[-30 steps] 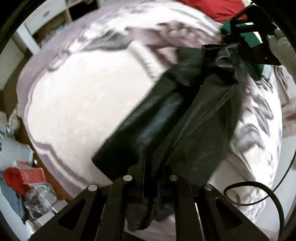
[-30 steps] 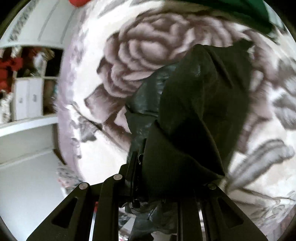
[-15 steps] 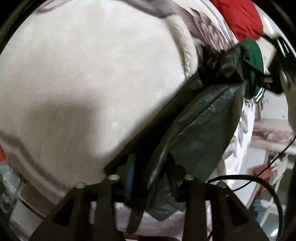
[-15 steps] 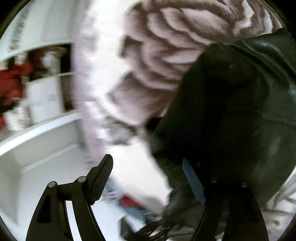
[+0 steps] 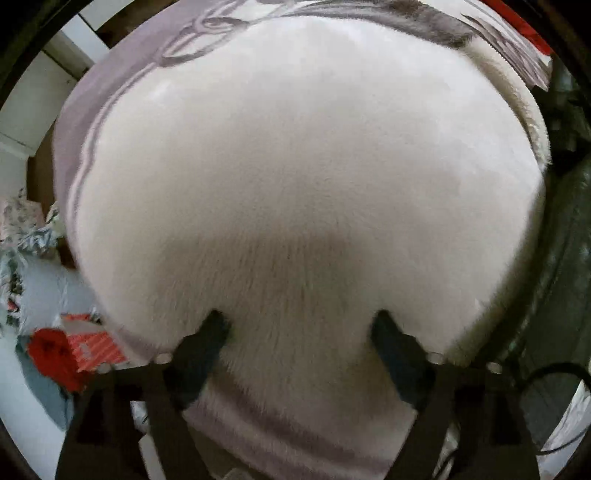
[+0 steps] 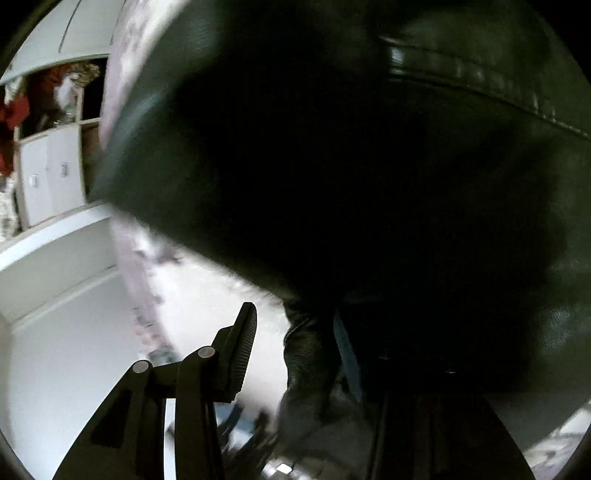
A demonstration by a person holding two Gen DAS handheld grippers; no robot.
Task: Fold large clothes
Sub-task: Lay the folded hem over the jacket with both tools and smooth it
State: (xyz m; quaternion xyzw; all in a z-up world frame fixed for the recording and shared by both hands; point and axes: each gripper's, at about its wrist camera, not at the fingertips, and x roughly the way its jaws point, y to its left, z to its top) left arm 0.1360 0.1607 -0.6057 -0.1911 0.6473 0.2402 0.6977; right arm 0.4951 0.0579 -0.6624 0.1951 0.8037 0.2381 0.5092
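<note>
A black leather jacket (image 6: 369, 155) lies on the fluffy white and mauve blanket (image 5: 295, 166). It fills most of the right wrist view. In the left wrist view only its edge (image 5: 565, 229) shows at the far right. My left gripper (image 5: 299, 332) is open and empty, its fingertips pressed close to the white blanket. My right gripper (image 6: 295, 325) is open; its left finger (image 6: 240, 350) stands free, and the right finger is mostly hidden under the jacket's edge.
White shelves and cupboard doors (image 6: 51, 173) stand at the left. Red and patterned clutter (image 5: 62, 347) lies on the floor beside the bed. A red cloth (image 5: 517, 22) shows at the blanket's far corner. A black cable (image 5: 554, 373) hangs at the right.
Both grippers have let go of the jacket and opened. The jacket has dropped onto the blanket. My left gripper has swung left, away from the jacket, over bare blanket.
</note>
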